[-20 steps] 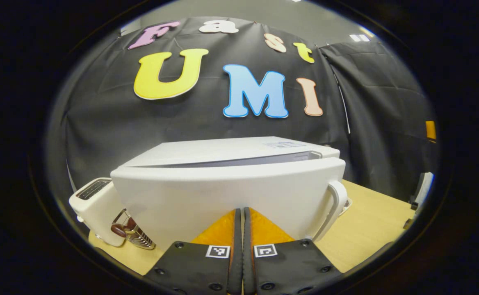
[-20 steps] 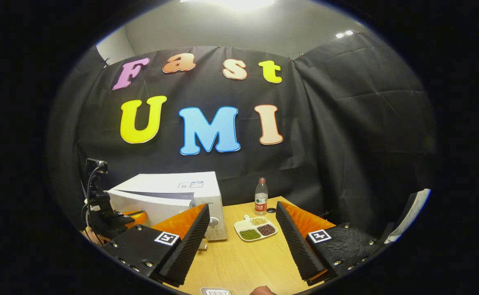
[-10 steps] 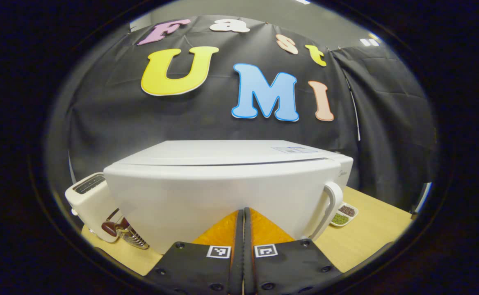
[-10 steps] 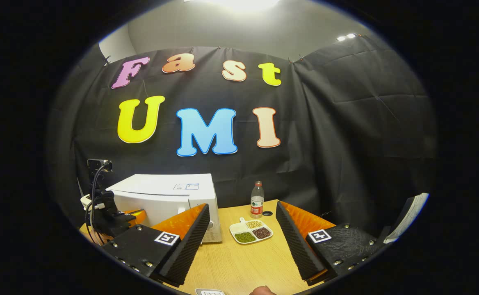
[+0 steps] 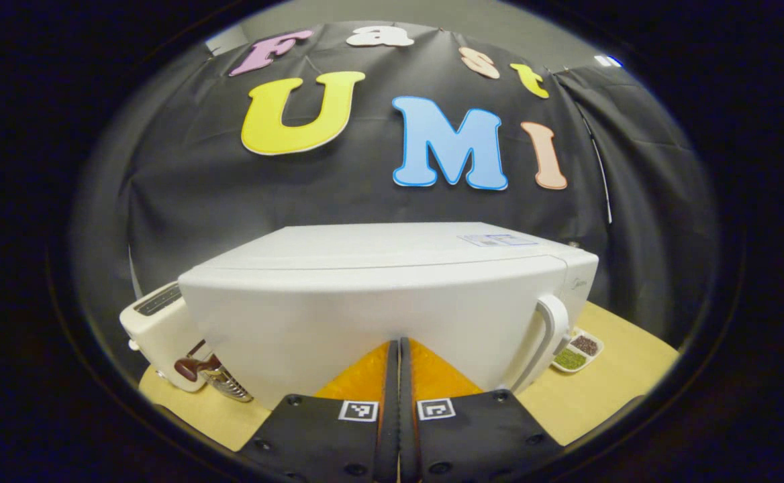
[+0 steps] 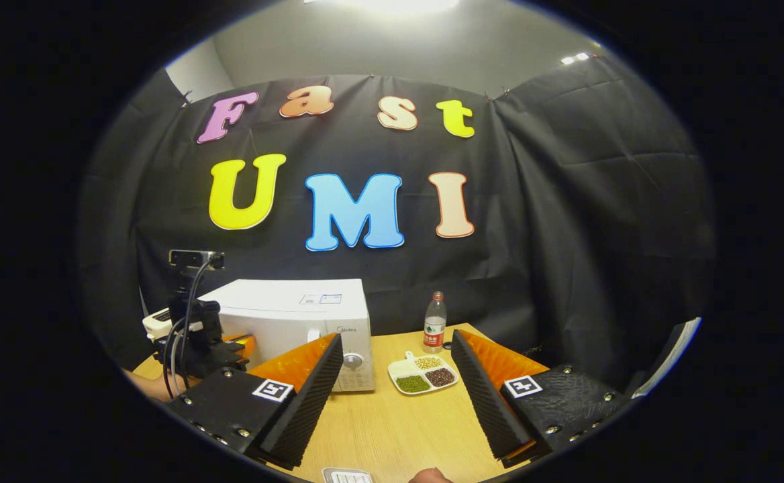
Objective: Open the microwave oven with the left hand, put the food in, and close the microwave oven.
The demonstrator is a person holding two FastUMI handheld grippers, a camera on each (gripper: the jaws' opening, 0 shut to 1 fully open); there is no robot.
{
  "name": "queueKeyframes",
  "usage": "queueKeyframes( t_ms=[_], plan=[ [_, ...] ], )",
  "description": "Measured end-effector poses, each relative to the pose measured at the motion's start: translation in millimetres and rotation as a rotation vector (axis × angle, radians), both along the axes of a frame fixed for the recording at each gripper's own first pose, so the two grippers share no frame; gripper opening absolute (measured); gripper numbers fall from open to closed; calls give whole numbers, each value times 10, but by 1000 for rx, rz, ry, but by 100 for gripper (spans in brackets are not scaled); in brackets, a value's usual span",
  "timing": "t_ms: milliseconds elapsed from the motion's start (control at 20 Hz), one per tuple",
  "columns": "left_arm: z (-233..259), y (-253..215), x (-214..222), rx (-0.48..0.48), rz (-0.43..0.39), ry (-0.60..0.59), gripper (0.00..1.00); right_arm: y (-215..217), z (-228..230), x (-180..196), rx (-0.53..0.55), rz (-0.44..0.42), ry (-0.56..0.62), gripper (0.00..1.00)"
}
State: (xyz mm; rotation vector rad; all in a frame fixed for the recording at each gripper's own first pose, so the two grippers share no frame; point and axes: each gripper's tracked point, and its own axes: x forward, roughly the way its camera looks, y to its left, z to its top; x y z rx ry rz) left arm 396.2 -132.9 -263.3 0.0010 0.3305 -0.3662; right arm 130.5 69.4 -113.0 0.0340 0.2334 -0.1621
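Note:
The white microwave (image 5: pixel 378 295) stands close in front of me in the left gripper view, its door flush with the body and its white handle (image 5: pixel 553 332) at the right. My left gripper (image 5: pixel 399 343) is shut with nothing between its fingers, tips against the door front. In the right gripper view the microwave (image 6: pixel 298 312) sits at the table's left with the left gripper (image 6: pixel 243 344) at its door. A white divided dish of beans (image 6: pixel 424 373) lies on the table right of the microwave. My right gripper (image 6: pixel 397 339) hangs open above the table, short of the dish.
A white toaster (image 5: pixel 157 322) stands left of the microwave, with a wire tool (image 5: pixel 214 376) beside it. A water bottle (image 6: pixel 435 322) stands behind the dish. A small white object (image 6: pixel 346 477) and a fingertip (image 6: pixel 429 476) show at the table's near edge.
The gap along the top of the microwave door has gone; the door swung flush with the body as the left gripper pushed on it. The right gripper stayed open and barely shifted.

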Motion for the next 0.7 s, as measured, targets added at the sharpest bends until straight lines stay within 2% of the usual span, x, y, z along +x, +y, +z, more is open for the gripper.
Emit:
queueKeyframes(
  t_ms=[100,150,200,250,300,700],
  plan=[
    [235,8,-152,-6,-11,-44,7,8,61,-50,3,23,-18,98],
    [368,26,-251,-6,-12,-66,12,2,90,-86,10,37,-23,98],
    [523,28,-373,-13,-16,-89,7,-7,114,-117,16,54,-28,98],
    [655,47,-494,-13,-11,-114,12,-22,143,-136,18,72,-34,98],
    [788,75,-597,-11,-2,-137,7,-55,176,-161,17,85,-41,98],
    [1530,267,-1451,-22,103,-210,7,-316,381,-484,26,166,-88,98]
  ],
)
